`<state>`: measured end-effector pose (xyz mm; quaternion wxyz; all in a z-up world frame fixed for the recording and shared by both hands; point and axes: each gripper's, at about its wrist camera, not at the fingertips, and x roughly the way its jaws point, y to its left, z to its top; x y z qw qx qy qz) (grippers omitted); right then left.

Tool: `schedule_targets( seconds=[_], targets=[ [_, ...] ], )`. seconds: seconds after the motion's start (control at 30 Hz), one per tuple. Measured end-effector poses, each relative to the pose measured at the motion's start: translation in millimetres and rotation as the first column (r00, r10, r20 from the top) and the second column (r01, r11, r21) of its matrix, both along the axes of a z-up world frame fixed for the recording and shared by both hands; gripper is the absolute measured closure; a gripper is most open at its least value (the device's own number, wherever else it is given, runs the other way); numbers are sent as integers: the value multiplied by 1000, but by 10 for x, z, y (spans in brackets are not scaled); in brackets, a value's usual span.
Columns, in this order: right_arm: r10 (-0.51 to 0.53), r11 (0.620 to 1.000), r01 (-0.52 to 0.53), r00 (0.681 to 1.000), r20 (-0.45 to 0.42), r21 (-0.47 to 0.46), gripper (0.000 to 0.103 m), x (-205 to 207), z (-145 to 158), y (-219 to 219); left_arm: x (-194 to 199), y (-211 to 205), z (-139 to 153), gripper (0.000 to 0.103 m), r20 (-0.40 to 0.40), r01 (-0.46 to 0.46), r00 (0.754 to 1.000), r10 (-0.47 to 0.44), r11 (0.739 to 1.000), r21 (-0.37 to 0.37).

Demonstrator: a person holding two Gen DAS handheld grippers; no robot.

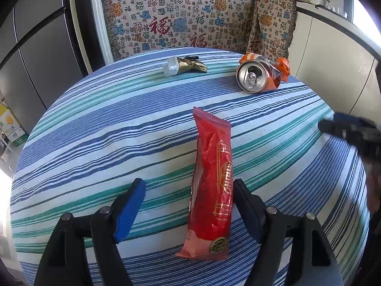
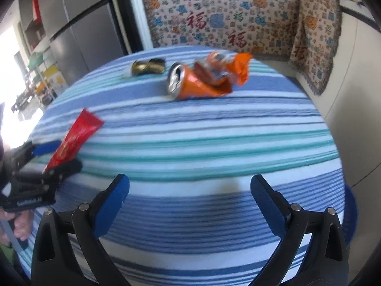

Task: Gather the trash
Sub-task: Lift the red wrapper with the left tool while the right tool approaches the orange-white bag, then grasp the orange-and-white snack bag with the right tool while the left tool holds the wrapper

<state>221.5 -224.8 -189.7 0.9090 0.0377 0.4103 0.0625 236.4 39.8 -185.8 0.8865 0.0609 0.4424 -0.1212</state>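
A long red snack wrapper (image 1: 213, 188) lies on the striped tablecloth (image 1: 95, 131), between the open fingers of my left gripper (image 1: 189, 186), close to the right finger. It also shows in the right wrist view (image 2: 73, 138) with the left gripper (image 2: 57, 157) around it. A crushed orange can (image 1: 259, 75) with an orange wrapper lies at the far right; it also shows in the right wrist view (image 2: 197, 81). A crumpled gold wrapper with a clear cap (image 1: 185, 66) lies at the far middle. My right gripper (image 2: 190, 186) is open and empty over bare cloth.
A chair draped in patterned fabric (image 1: 185, 21) stands behind the table. A grey refrigerator (image 1: 35, 47) is at the left, white cabinets (image 1: 333, 54) at the right. The table edge curves near both sides.
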Motion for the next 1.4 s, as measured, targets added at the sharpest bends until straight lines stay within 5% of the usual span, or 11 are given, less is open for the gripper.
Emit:
schedule_targets(
  seconds=[0.17, 0.37, 0.4, 0.43, 0.63, 0.8, 1.07, 1.1, 1.13, 1.2, 1.4],
  targets=[
    [-86, 992, 85, 996, 6, 95, 7, 688, 341, -608, 0, -7, 0, 26, 0, 0, 1000, 0, 1000, 0],
    [-41, 983, 62, 992, -119, 175, 23, 1569, 206, -672, -5, -13, 1, 26, 0, -1, 1000, 1, 1000, 0],
    [-25, 976, 56, 989, -145, 211, 40, 1649, 157, -670, -6, -15, 0, 26, 0, -1, 1000, 1, 1000, 0],
    [-20, 969, 60, 986, -165, 238, 78, 1682, 114, -677, -7, -18, -1, 26, -1, -1, 1000, 1, 1000, 0],
    [-96, 967, 123, 987, -127, 222, 77, 1355, 245, -850, -13, -25, 0, 26, 0, -2, 1000, 2, 1000, 0],
    [-143, 976, 154, 986, -84, 152, 77, 627, 298, -855, -13, -28, 1, 26, 0, -2, 1000, 2, 1000, 1],
    [-25, 992, 25, 1000, -4, 127, 75, -427, 156, 48, -19, -34, -1, 26, 1, -2, 1000, 2, 1000, 1],
    [-15, 993, 13, 1000, 11, 115, 70, -476, 129, 141, -17, -33, 1, 26, 0, -2, 1000, 2, 1000, 1],
    [-8, 994, 7, 1000, 16, 106, 51, -498, 99, 194, -18, -33, 0, 26, 0, -2, 1000, 2, 1000, 1],
    [-9, 998, 9, 1000, -4, 64, 33, -498, 19, 264, -19, -35, 2, 26, 0, -3, 1000, 3, 1000, 1],
    [20, 999, -22, 998, -51, -38, 28, -487, -106, 355, -21, -39, 2, 26, 0, -3, 1000, 3, 1000, 2]
  ],
)
